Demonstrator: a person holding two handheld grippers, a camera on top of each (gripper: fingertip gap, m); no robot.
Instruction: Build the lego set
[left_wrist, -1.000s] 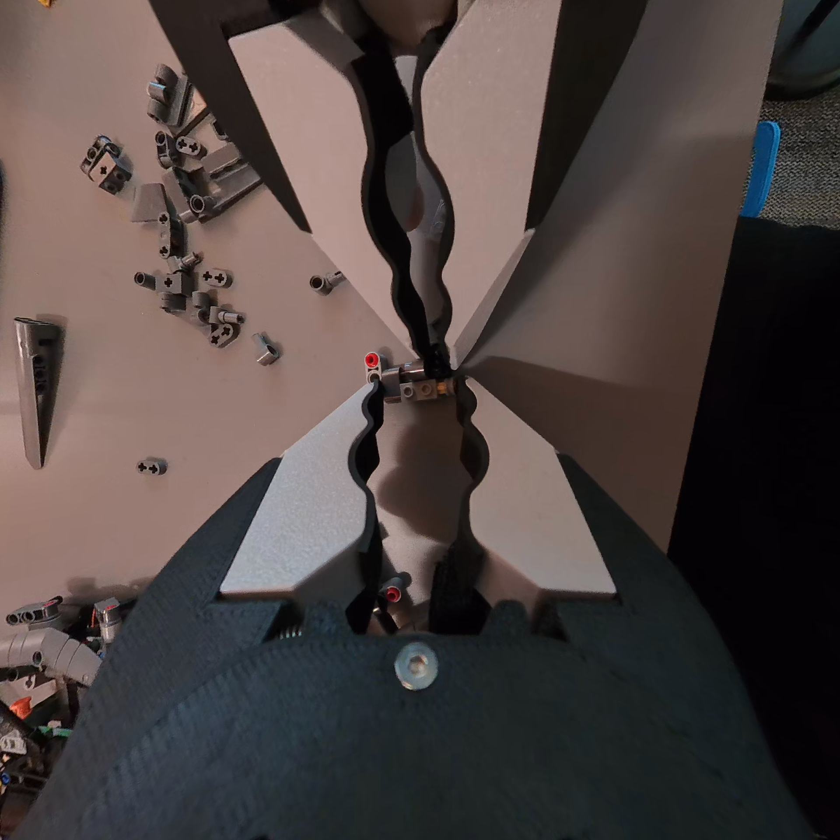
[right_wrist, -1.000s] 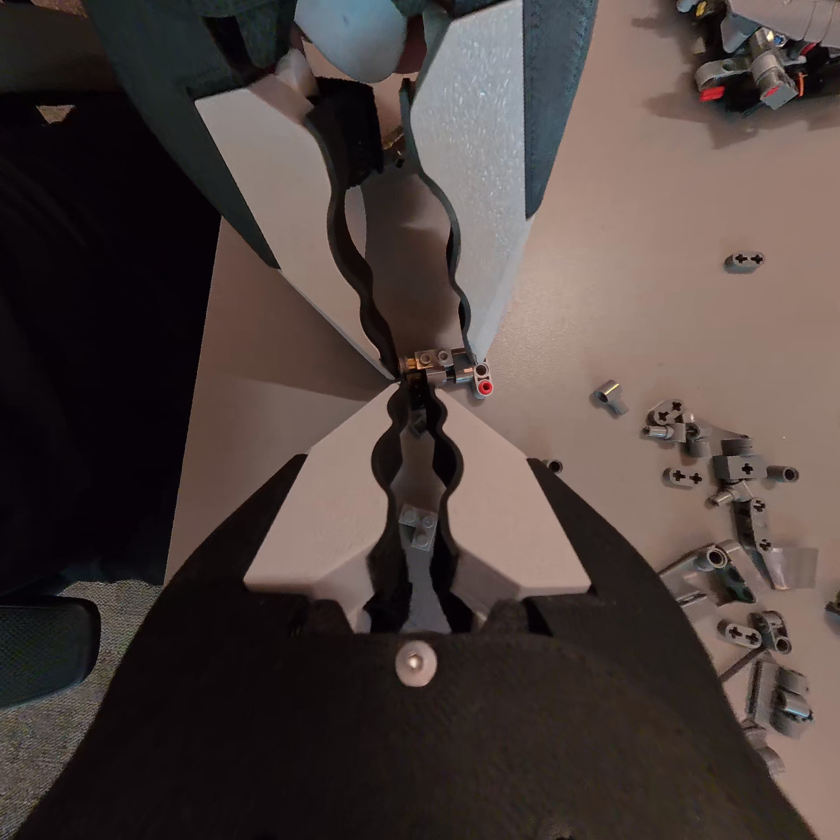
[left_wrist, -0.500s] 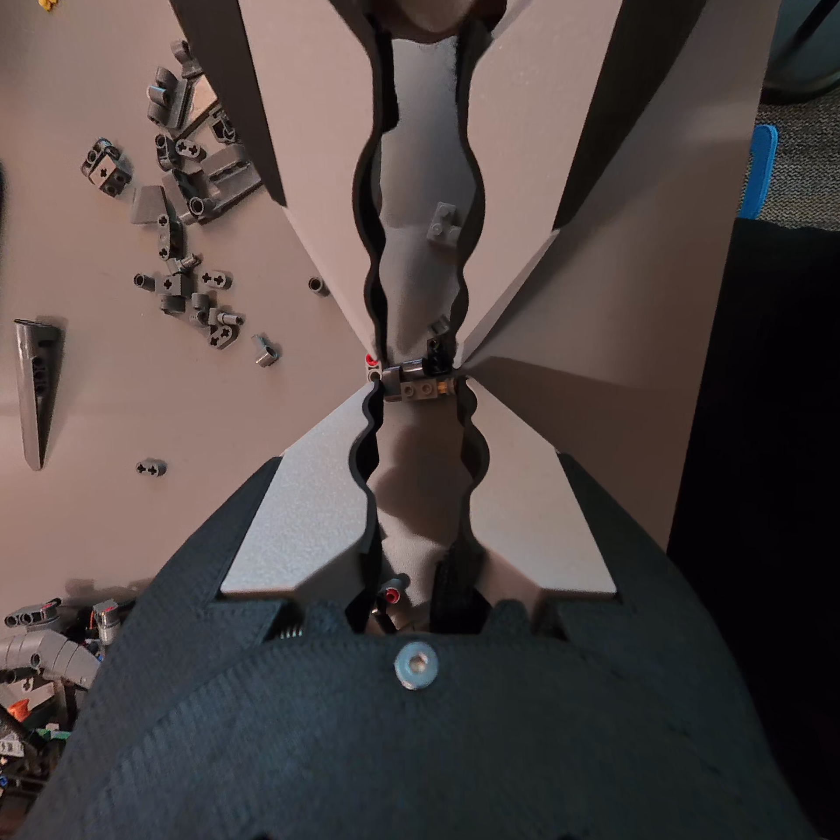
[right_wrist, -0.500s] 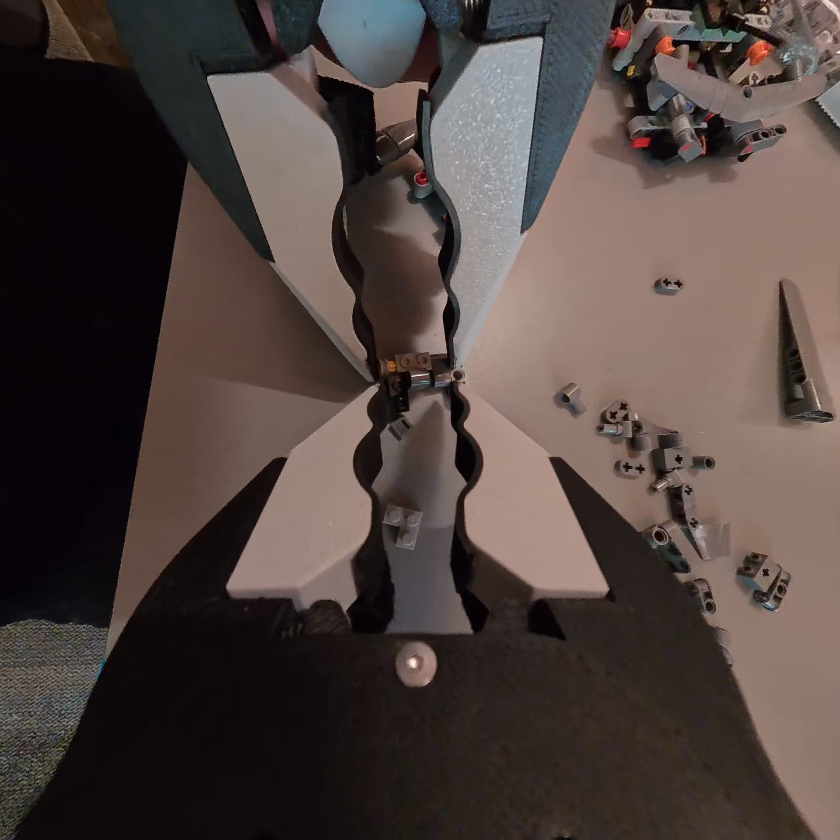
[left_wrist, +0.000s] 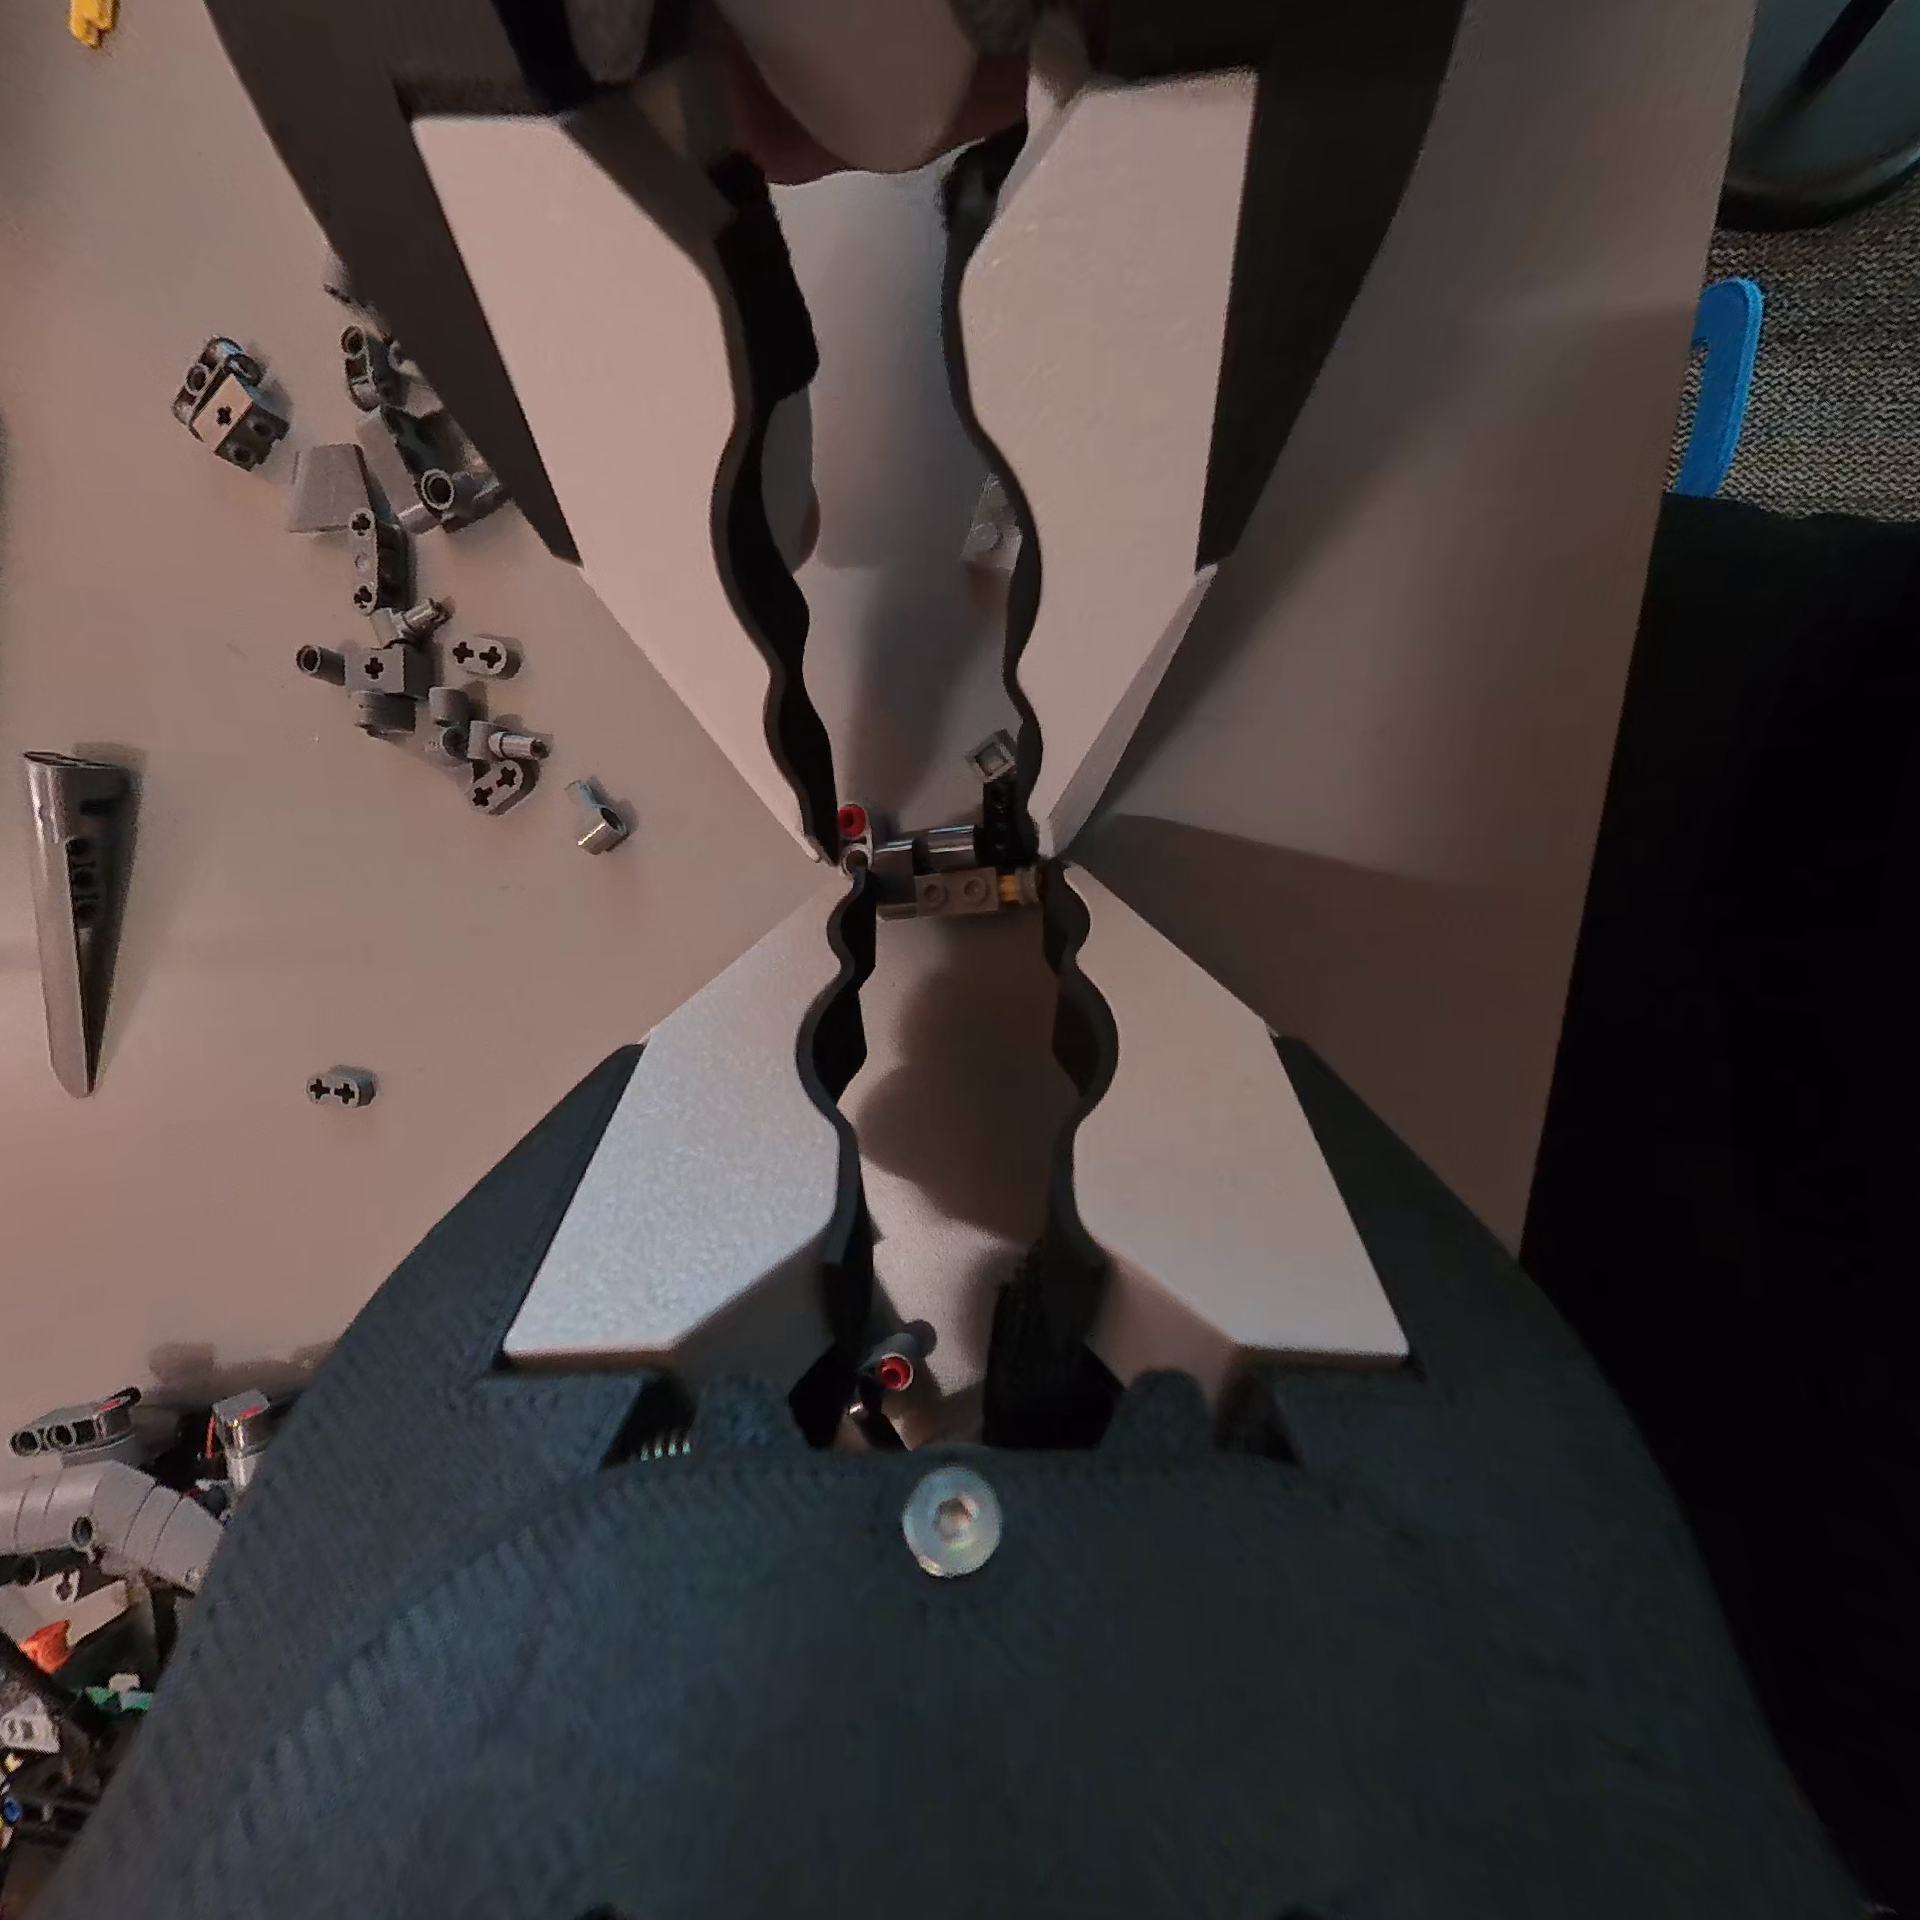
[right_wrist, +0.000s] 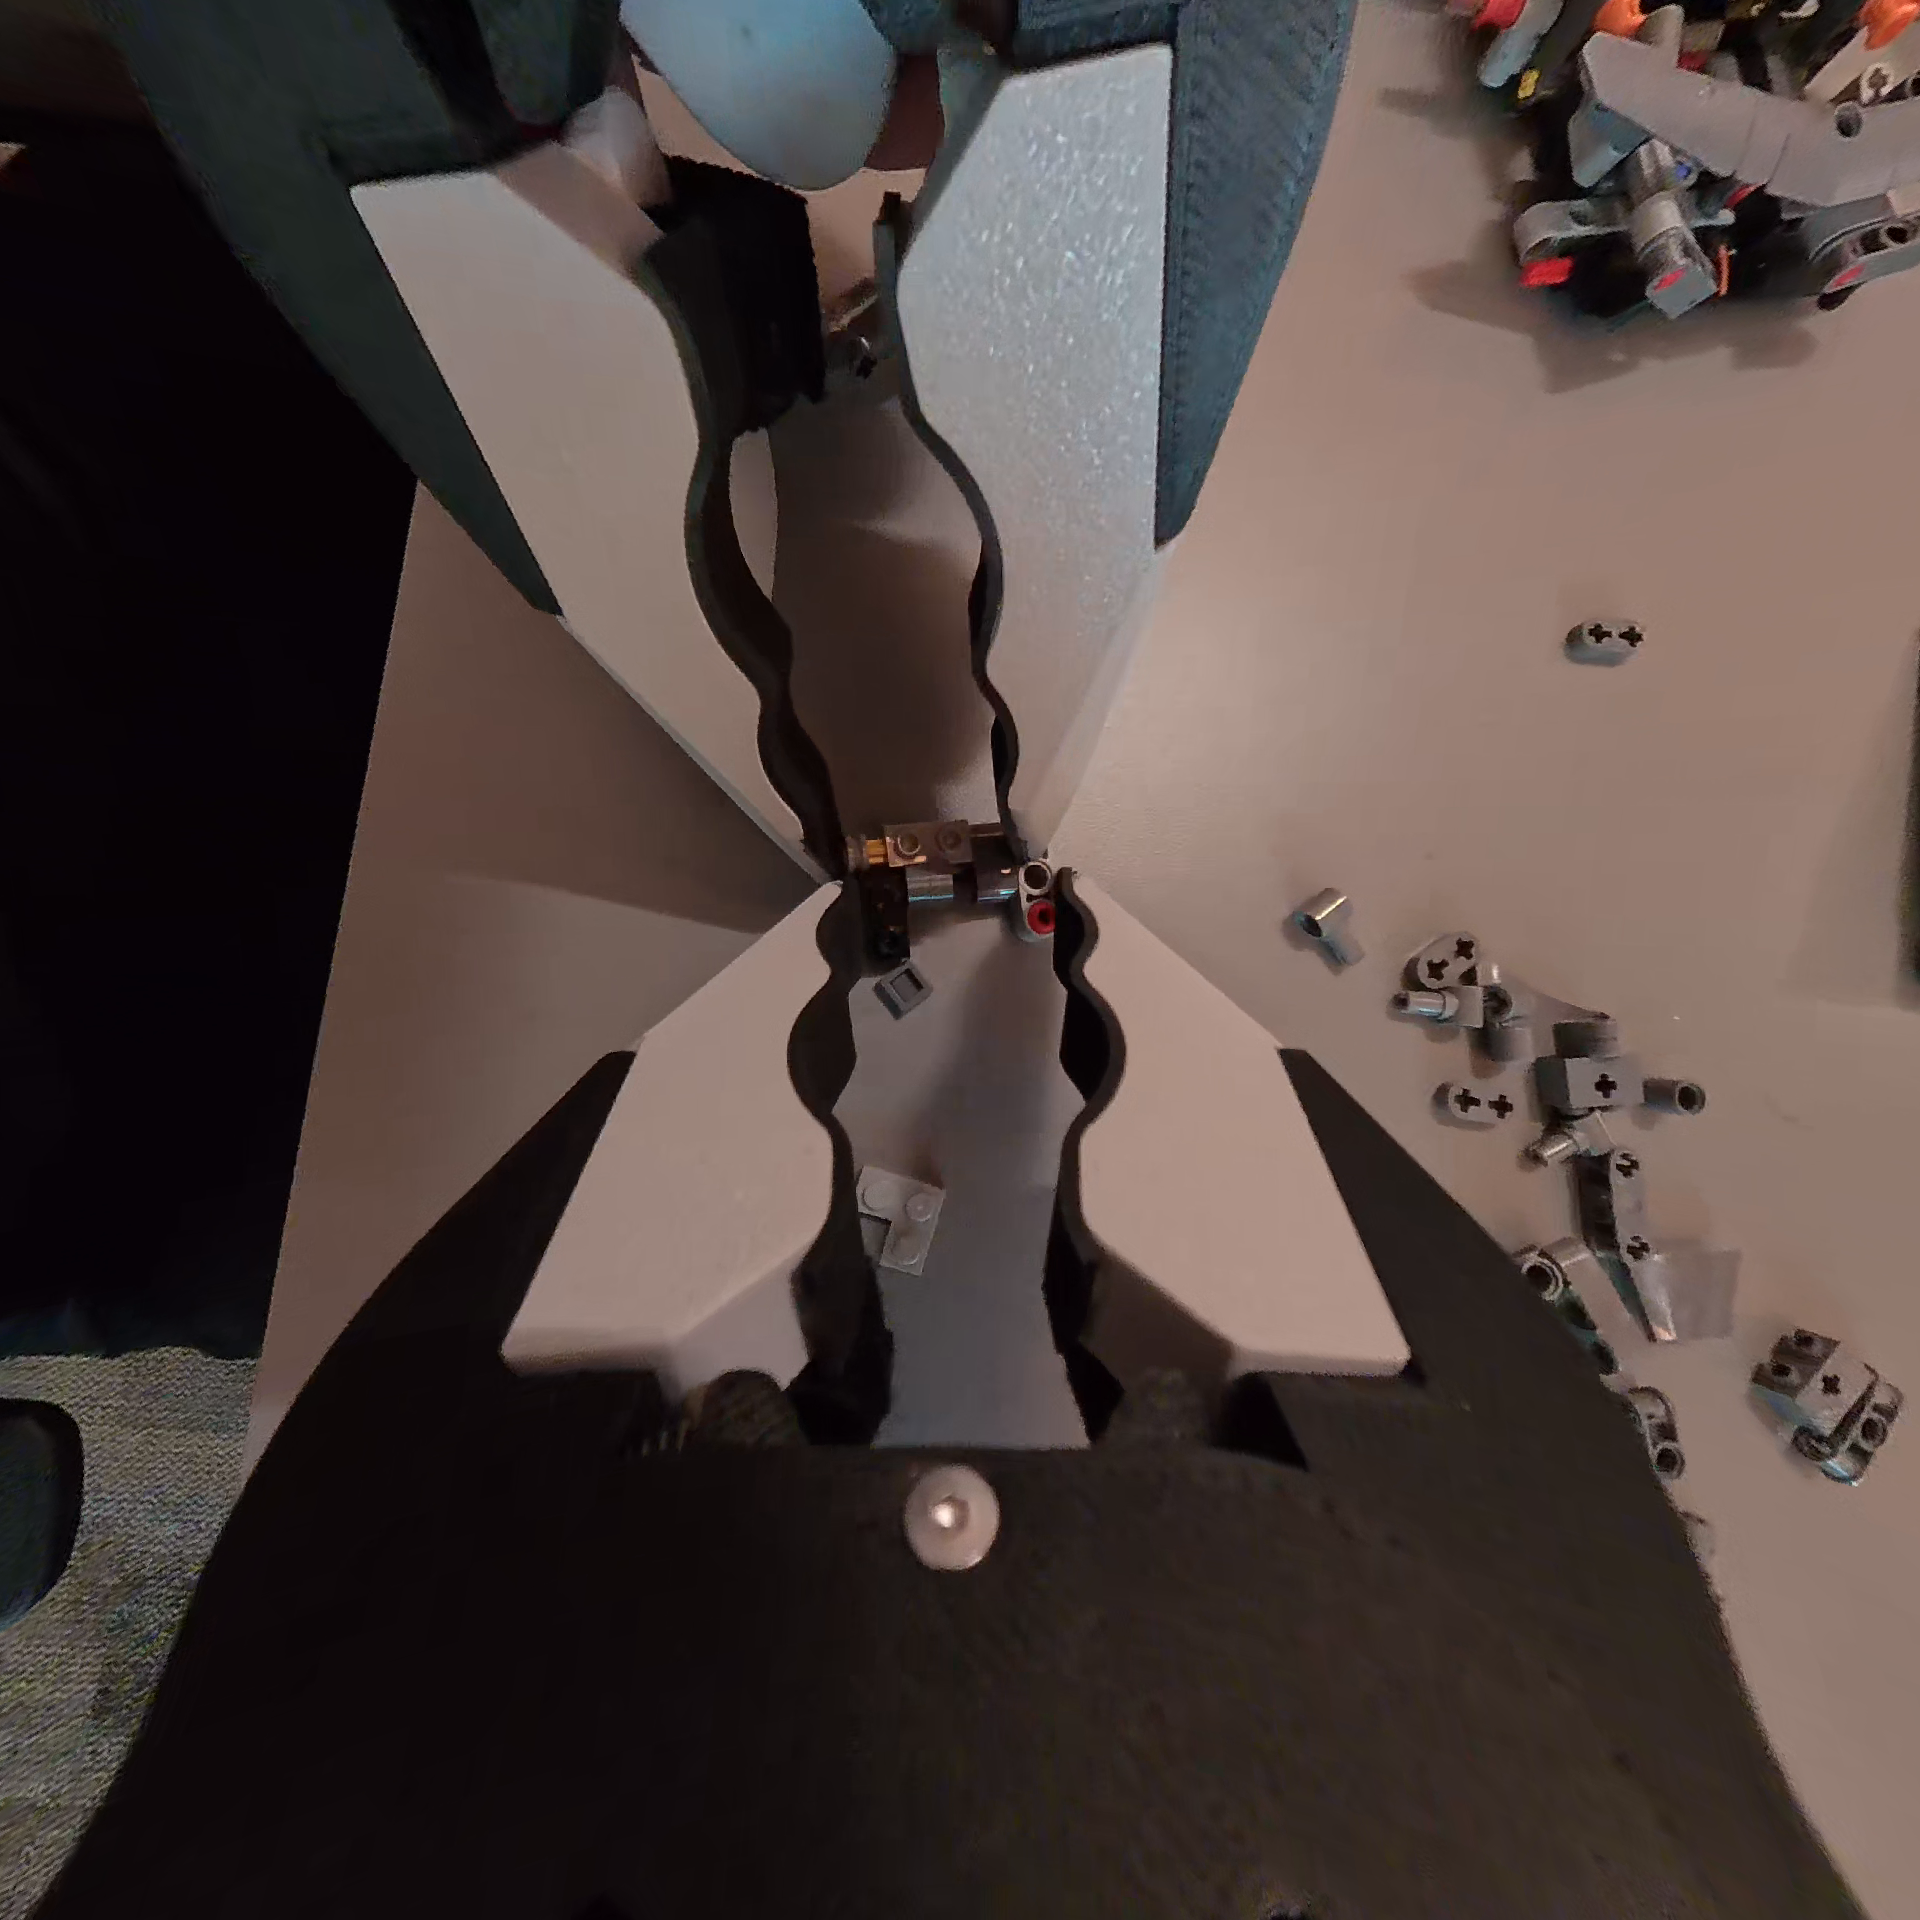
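My left gripper (left_wrist: 948, 888) is shut on a small grey brick assembly (left_wrist: 951, 883) and holds it by its ends just above the pale table (left_wrist: 208, 1195). The assembly has a black piece (left_wrist: 1000, 821) on one end and a red-pinned connector (left_wrist: 854, 826) on the other. My right gripper (right_wrist: 940, 914) faces it tip to tip and is open. The assembly (right_wrist: 935, 868) stands between its fingertips, with the black piece (right_wrist: 885, 920) by one pad and the red connector (right_wrist: 1039, 912) by the other. A small grey tile (right_wrist: 899, 987) and a grey plate (right_wrist: 899, 1216) lie on the table under the right gripper.
Loose grey connector pieces (left_wrist: 416, 675) lie scattered on the table; they also show in the right wrist view (right_wrist: 1538, 1101). A long grey tapered panel (left_wrist: 78, 904) lies at the left. A pile of mixed parts (right_wrist: 1714, 187) sits farther off. The table edge (left_wrist: 1600, 935) borders a dark drop. Less than 4 cm separates the two grippers' tips. The right tips stand about 6 centimetres off the grey plate (right_wrist: 899, 1216). It is also in sight in the left wrist view (left_wrist: 1006, 523).
My right gripper was shut on the black end piece and has opened wide; the assembly now stands between its tips. My left gripper has kept its hold without moving.
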